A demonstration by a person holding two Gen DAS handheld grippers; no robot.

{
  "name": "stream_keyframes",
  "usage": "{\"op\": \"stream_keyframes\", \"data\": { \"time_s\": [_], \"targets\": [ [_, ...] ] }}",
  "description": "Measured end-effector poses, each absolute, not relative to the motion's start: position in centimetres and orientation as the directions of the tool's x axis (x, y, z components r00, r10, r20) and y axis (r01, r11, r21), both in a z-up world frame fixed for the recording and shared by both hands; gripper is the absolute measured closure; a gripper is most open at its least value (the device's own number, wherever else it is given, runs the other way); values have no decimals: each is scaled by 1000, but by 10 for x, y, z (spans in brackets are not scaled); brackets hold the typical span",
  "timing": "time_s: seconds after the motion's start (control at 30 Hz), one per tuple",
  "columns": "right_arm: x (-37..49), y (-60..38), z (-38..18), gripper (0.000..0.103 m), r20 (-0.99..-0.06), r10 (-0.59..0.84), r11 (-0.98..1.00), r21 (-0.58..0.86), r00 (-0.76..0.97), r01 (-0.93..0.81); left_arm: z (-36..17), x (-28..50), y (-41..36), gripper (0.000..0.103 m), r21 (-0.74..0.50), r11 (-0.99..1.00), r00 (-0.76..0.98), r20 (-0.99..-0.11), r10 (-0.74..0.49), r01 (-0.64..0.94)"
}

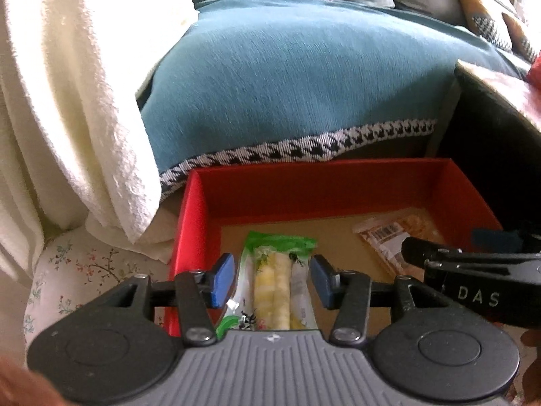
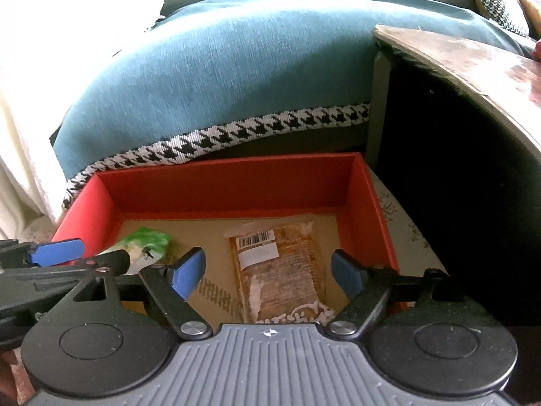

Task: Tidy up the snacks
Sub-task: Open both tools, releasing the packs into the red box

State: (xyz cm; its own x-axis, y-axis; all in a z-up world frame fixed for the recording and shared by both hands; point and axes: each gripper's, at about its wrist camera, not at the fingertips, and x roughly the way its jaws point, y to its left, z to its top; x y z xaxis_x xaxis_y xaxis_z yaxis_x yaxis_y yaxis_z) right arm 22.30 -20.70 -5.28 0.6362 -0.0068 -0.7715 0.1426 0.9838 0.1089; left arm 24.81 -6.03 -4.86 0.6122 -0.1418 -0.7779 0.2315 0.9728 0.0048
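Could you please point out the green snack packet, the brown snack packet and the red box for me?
green snack packet [image 1: 275, 291], left wrist view, on its clear middle.
brown snack packet [image 2: 280, 267], right wrist view, on its centre.
red box [image 2: 233, 189], right wrist view, on its far inner wall.

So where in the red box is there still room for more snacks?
The bare floor along the box's back wall, and the strip between the green pack and brown pack. The front is crowded: both packs and both grippers sit there.
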Motion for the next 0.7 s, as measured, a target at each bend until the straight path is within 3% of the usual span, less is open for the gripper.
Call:
{"op": "stream_keyframes", "data": {
  "time_s": [0.7],
  "targets": [
    [201, -199, -35, 16, -739, 20, 985, 129, 673, 112, -24, 216, -16, 58, -60, 979, 586, -793, -167, 197]
  ]
}}
